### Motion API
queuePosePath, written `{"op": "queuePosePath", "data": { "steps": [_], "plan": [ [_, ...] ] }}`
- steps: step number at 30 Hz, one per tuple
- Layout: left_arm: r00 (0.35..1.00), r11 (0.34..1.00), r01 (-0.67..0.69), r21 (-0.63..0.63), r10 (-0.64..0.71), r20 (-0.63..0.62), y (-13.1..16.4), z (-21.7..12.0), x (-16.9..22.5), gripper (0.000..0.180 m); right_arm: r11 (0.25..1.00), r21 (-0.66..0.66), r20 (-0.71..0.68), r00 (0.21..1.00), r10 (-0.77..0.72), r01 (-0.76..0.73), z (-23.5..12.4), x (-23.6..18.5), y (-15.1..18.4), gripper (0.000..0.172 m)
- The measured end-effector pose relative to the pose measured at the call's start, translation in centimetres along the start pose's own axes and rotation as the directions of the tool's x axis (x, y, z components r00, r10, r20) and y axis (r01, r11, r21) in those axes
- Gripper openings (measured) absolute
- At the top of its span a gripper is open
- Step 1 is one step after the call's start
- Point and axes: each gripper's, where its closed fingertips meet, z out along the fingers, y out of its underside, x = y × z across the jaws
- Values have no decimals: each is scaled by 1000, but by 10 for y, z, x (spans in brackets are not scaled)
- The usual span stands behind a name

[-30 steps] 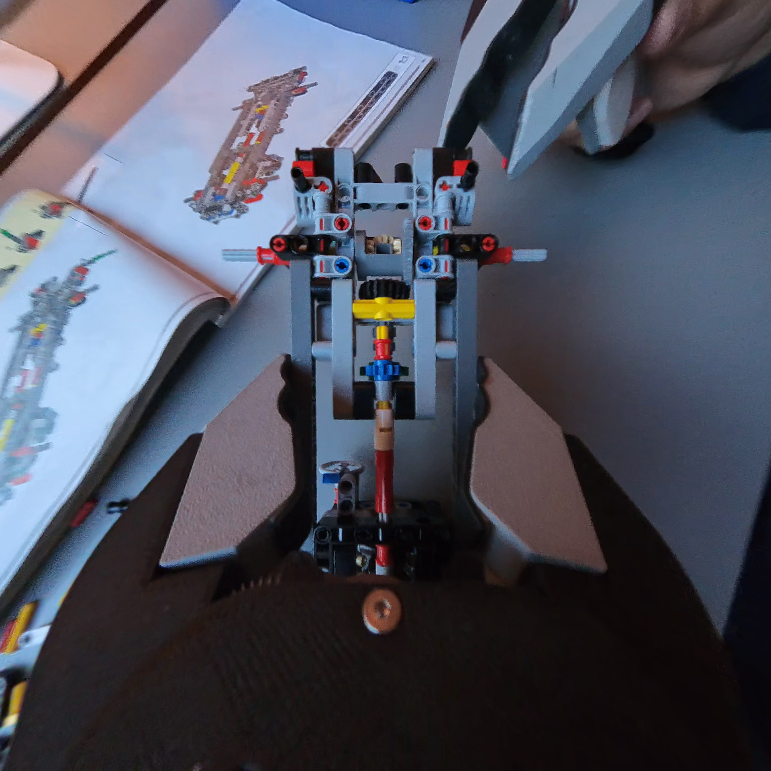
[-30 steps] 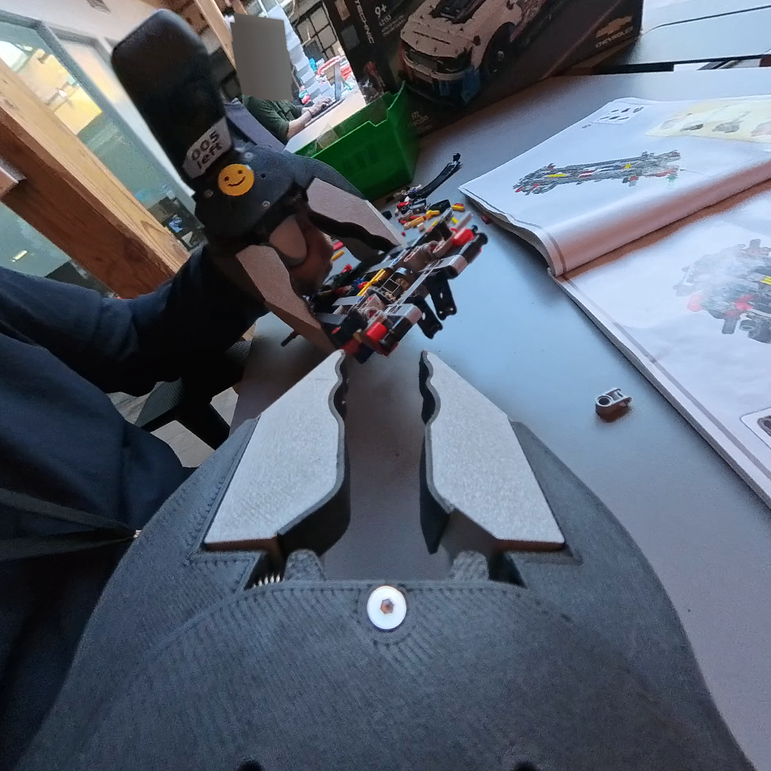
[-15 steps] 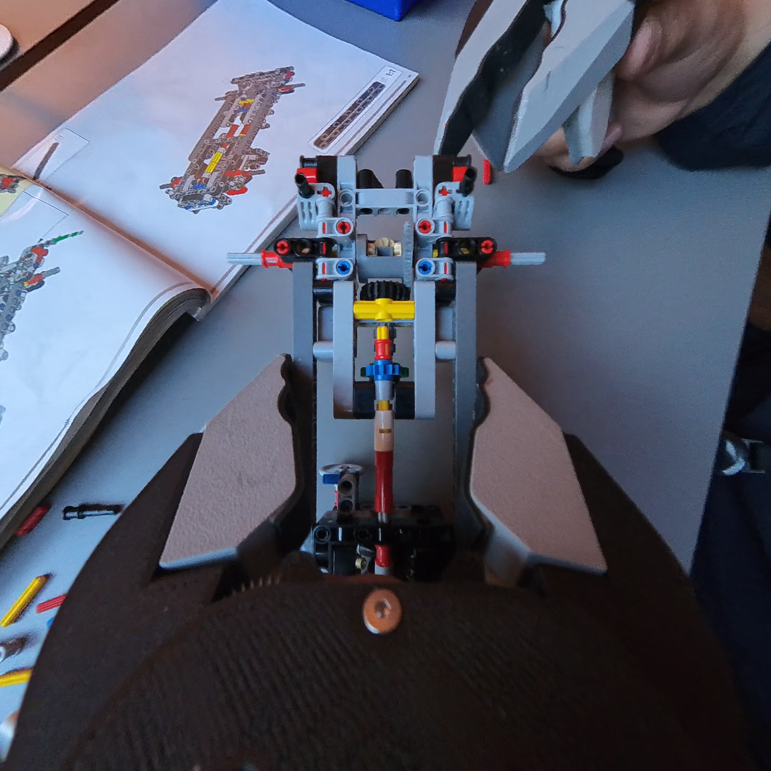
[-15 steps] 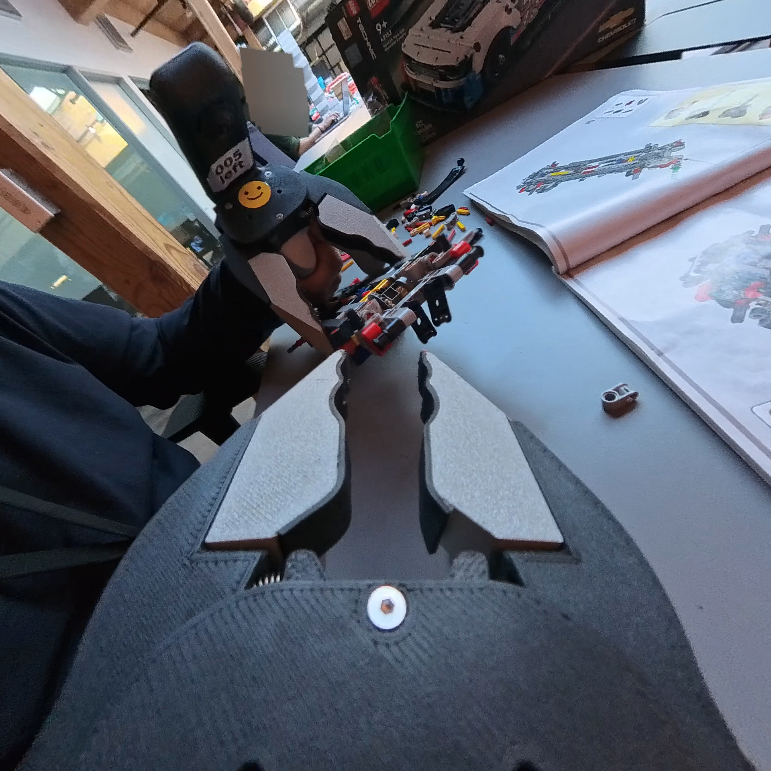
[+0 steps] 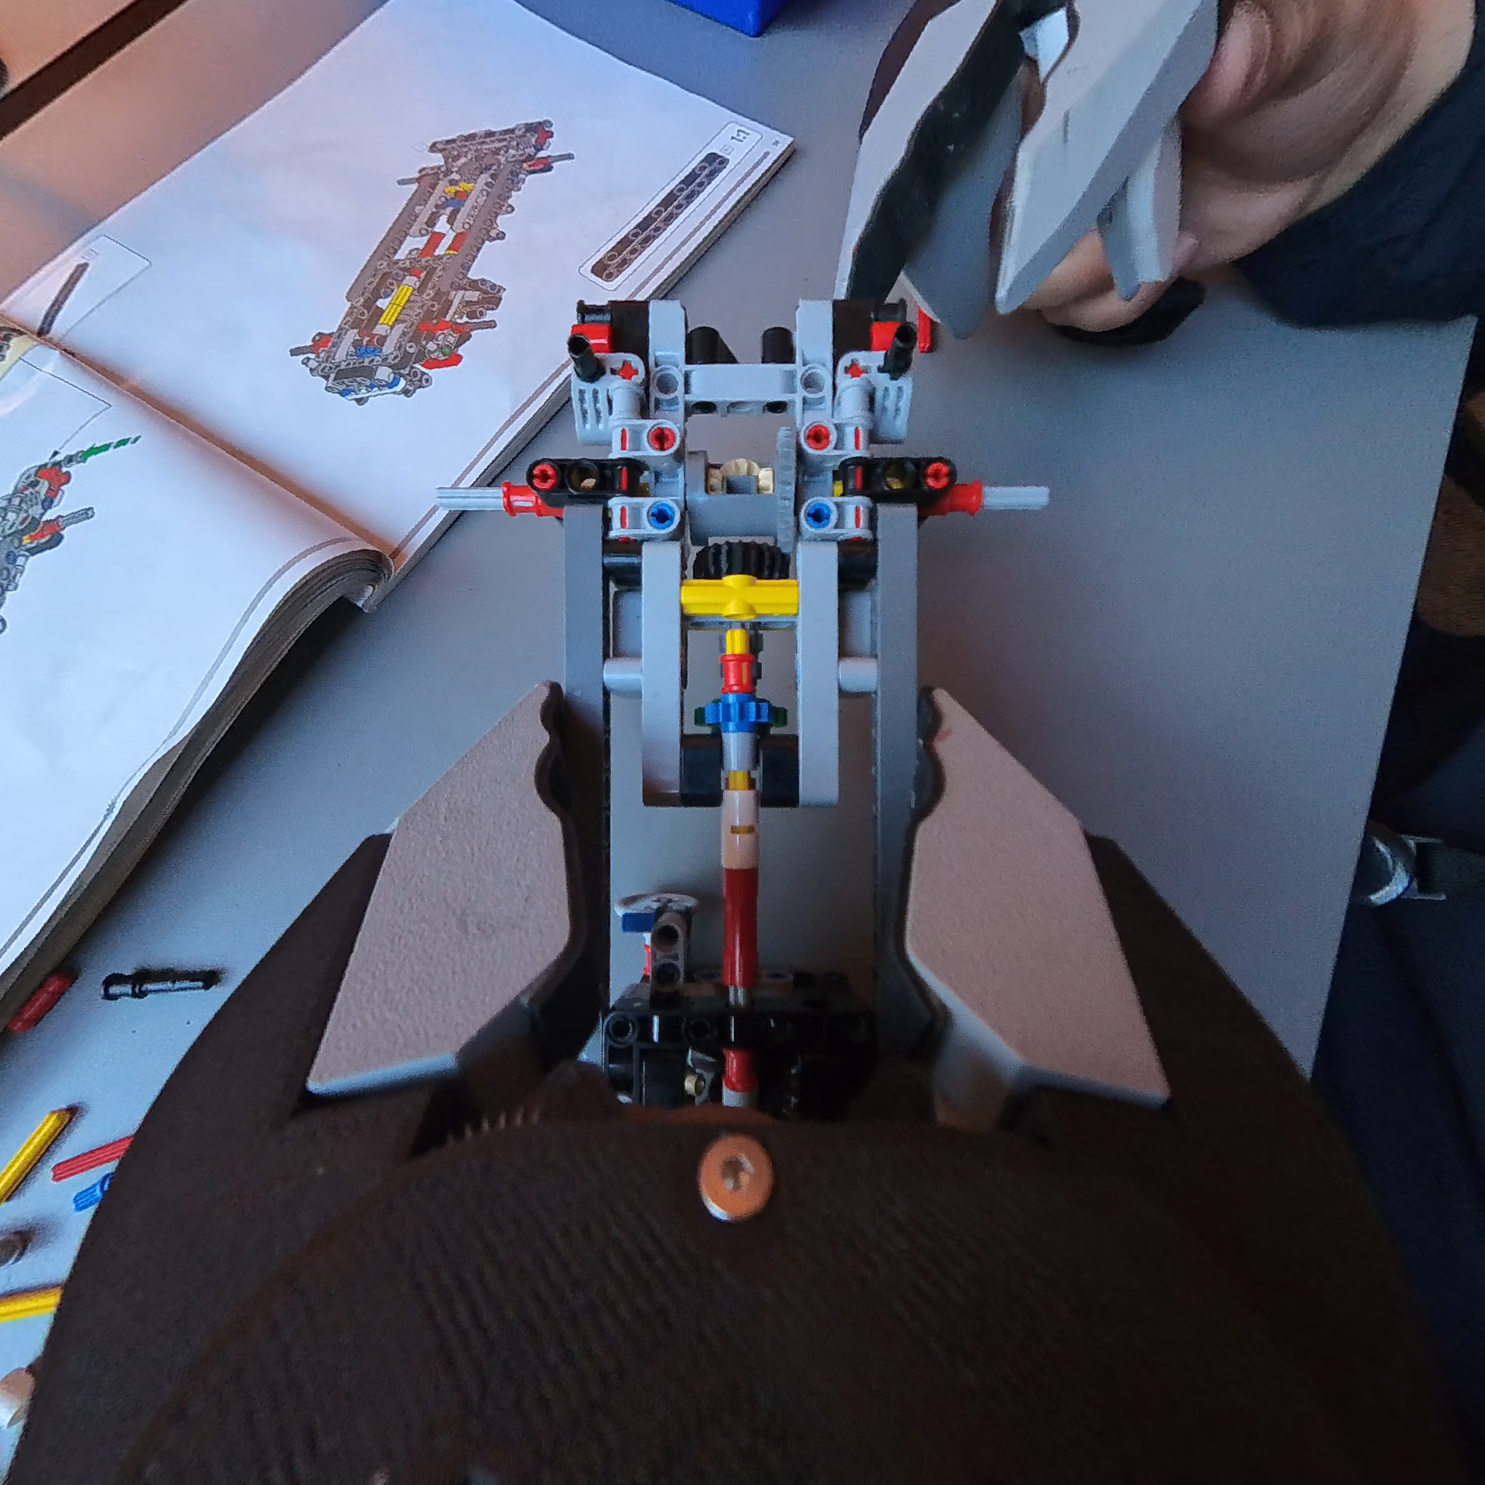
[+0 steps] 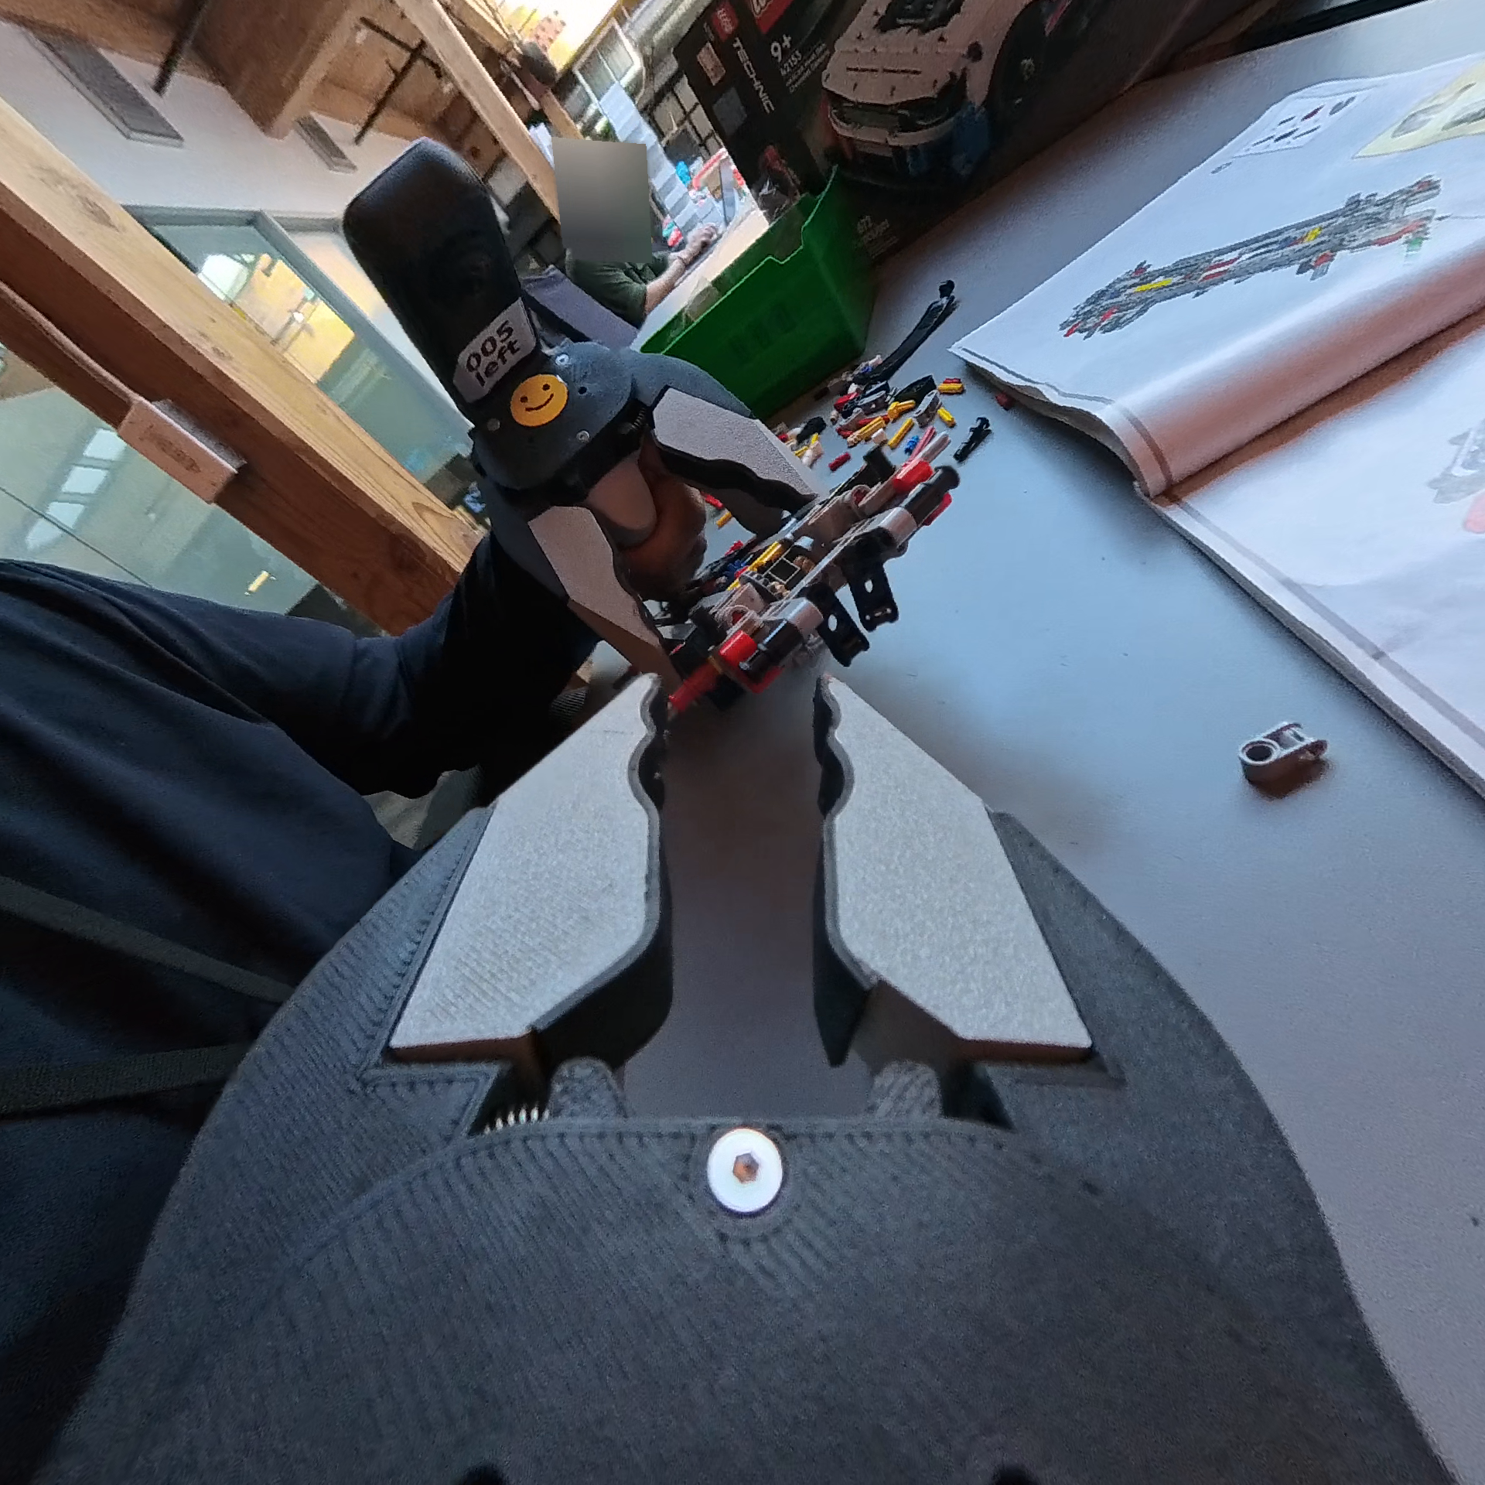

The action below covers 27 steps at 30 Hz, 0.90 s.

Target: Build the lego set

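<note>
left gripper (image 5: 739,723) clamps the grey brick chassis (image 5: 739,514); right gripper (image 6: 739,723), jaws apart and empty, noses in at 1 o'clock. a knock there could dislodge the red axle pin (image 6: 707,683).

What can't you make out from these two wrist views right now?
- Rear of the grey brick chassis assembly: left wrist view, hidden under the left gripper body.
- Right gripper contact with the assembly's red corner pin: right wrist view, too blurred to judge.
- Open instruction booklet: cut off at the left edge.
- Loose small coloured pieces: right wrist view, too small.
</note>
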Motion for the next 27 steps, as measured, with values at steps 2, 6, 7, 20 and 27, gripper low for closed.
{"op": "queuePosePath", "data": {
  "steps": [2,6,7,20,27],
  "plan": [
    [1000,1000,3,0,-3,4,0,0,0,83,999,10,21,999,32,-32,0,-1,-1,34],
    [994,998,-52,-24,54,94,0,2,-4,84,998,20,25,998,60,-60,0,-1,-3,37],
    [986,995,-94,-31,97,137,-2,2,-4,84,998,20,7,999,54,-54,-1,2,-3,38],
    [683,847,-502,-175,513,520,-21,-5,-5,84,975,-90,-101,972,-213,204,3,6,10,35],
    [650,817,-545,-191,555,520,-21,-5,-2,84,973,-60,-40,974,-224,222,3,-2,7,28]
  ]
}}
